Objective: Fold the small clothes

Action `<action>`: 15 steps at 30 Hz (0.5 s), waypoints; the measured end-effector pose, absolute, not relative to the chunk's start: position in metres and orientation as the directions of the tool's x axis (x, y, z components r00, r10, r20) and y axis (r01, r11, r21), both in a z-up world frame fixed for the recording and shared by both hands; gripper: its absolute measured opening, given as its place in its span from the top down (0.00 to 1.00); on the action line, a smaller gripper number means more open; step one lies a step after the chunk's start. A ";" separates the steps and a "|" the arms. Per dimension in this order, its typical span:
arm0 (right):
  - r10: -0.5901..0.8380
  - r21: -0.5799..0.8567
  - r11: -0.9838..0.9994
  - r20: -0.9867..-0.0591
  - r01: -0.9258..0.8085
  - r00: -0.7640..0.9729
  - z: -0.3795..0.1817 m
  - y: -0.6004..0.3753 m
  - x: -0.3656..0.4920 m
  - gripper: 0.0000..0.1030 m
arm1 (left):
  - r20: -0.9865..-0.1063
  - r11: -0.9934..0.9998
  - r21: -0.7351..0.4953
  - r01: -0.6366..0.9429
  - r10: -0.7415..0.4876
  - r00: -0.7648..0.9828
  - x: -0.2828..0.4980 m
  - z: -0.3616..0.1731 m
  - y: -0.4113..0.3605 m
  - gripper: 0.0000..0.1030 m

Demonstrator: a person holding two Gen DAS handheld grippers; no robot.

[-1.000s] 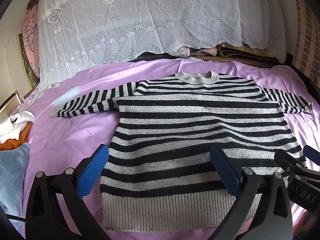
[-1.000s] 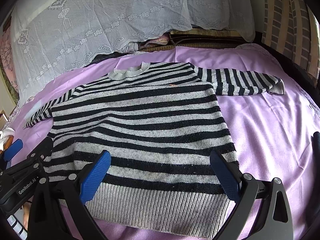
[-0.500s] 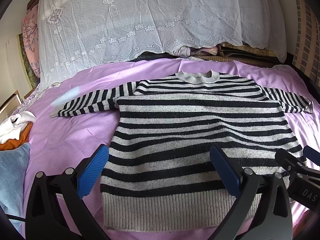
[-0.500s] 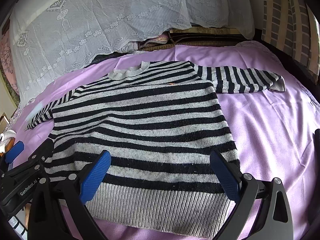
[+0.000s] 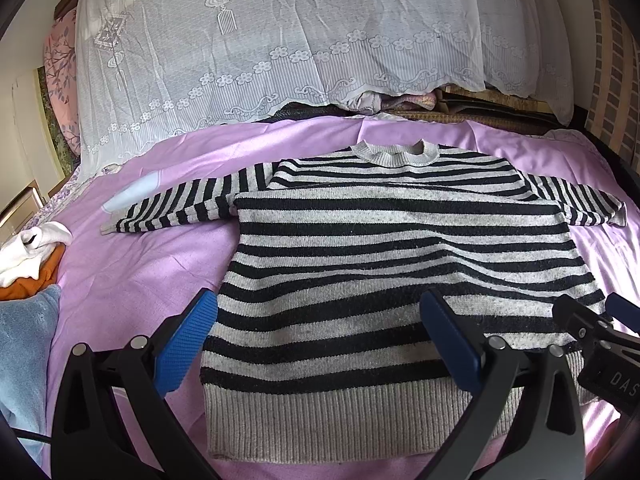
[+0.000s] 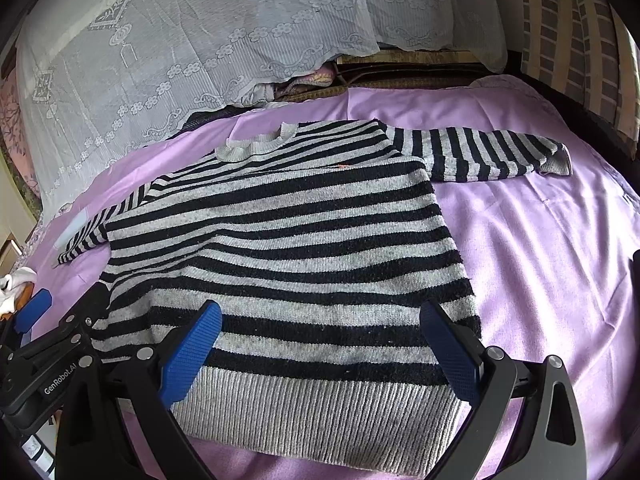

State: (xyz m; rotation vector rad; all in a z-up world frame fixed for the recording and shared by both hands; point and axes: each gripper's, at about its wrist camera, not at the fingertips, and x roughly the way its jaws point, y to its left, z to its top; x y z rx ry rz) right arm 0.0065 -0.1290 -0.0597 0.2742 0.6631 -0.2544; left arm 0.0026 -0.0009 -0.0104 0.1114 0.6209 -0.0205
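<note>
Both the left claw (image 5: pixel 318 344) and right claw (image 6: pixel 320 354) hang spread apart, empty, above the sweater's hem. The sweater (image 5: pixel 396 276) looks soft, floppy and light; pinching a sleeve cuff beside its body seems the best hold.

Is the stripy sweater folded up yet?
No, spread flat. The sweater lies open on the sheet, both sleeves out sideways.

A home bedroom: purple bedsheet (image 5: pixel 132 280), lace-covered bedding pile (image 5: pixel 280 40).

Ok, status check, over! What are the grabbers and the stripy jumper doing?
Left gripper and right gripper: jaws open, empty, over the hem. Striped sweater flat on purple sheet, sleeves spread, unfolded. Nothing lying on it.
</note>
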 end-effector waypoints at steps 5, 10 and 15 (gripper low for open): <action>-0.133 0.184 0.930 -0.637 0.318 0.759 -0.059 -0.132 0.007 0.03 | -0.582 0.994 0.098 0.053 0.014 0.813 0.003 -0.010 -0.001 0.04; -0.133 0.187 0.929 -0.636 0.320 0.760 -0.059 -0.133 0.007 0.03 | -0.582 0.994 0.099 0.052 0.015 0.813 0.003 -0.010 -0.001 0.04; -0.151 0.169 0.931 -0.629 0.323 0.763 -0.057 -0.132 0.007 0.03 | -0.582 0.994 0.099 0.052 0.016 0.813 0.002 -0.010 -0.001 0.04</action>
